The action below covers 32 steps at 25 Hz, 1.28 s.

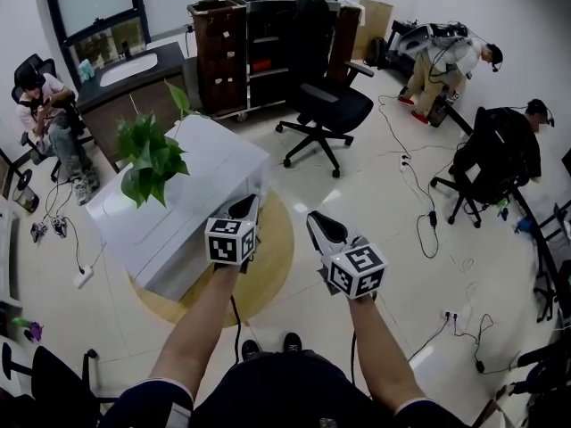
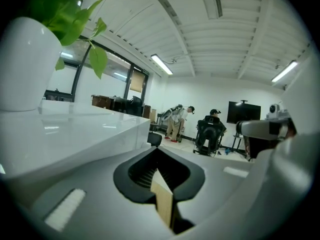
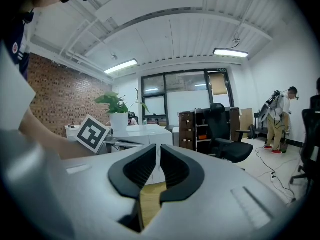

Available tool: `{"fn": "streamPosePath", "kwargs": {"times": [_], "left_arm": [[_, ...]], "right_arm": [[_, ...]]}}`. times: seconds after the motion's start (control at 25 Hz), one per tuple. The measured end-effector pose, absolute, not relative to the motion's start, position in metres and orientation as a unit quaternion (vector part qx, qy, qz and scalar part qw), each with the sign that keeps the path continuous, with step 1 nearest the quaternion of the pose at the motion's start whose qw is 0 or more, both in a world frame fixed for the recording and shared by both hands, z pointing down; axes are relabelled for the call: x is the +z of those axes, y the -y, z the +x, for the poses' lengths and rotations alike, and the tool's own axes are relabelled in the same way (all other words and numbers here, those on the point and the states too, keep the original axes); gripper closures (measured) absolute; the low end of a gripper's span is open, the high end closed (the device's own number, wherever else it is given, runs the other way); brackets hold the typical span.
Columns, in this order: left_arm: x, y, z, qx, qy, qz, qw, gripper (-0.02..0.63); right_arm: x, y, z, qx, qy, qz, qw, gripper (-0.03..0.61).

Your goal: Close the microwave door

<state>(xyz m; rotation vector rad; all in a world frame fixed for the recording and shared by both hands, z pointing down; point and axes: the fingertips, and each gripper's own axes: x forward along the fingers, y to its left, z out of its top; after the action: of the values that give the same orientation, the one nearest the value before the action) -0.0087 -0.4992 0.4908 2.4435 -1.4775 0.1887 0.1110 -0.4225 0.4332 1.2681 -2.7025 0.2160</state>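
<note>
Glossy counter [image 1: 210,159], perhaps touching left gripper [image 1: 244,206]

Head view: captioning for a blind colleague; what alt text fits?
A person holds the left gripper and right gripper forward, jaws together and empty, near a white rectangular table bearing a leafy green potted plant. A black office chair stands beyond.

Dark short sleeves [image 1: 134,410], perhaps pale-edged cuffs; black shoes [image 1: 292,341].

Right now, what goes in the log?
left gripper: shut, empty | right gripper: shut, empty | microwave: not in view | near: white table, plant
</note>
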Motion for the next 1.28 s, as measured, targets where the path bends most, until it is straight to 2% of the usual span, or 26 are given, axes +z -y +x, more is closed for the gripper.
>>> {"fn": "streamPosePath", "kwargs": {"times": [0.36,0.84,1.28], "left_arm": [[0.474,0.472,-0.014,0.037,0.508,0.848,0.149,0.603],[0.405,0.408,0.009,0.001,0.425,0.902,0.077,0.603],[0.394,0.383,0.014,-0.005,0.414,0.907,0.079,0.603]], "right_arm": [[0.427,0.416,0.098,0.068,0.909,0.405,0.064,0.549],[0.398,0.395,0.074,0.054,0.930,0.360,0.040,0.577],[0.389,0.382,0.067,0.048,0.935,0.348,0.038,0.577]]}}
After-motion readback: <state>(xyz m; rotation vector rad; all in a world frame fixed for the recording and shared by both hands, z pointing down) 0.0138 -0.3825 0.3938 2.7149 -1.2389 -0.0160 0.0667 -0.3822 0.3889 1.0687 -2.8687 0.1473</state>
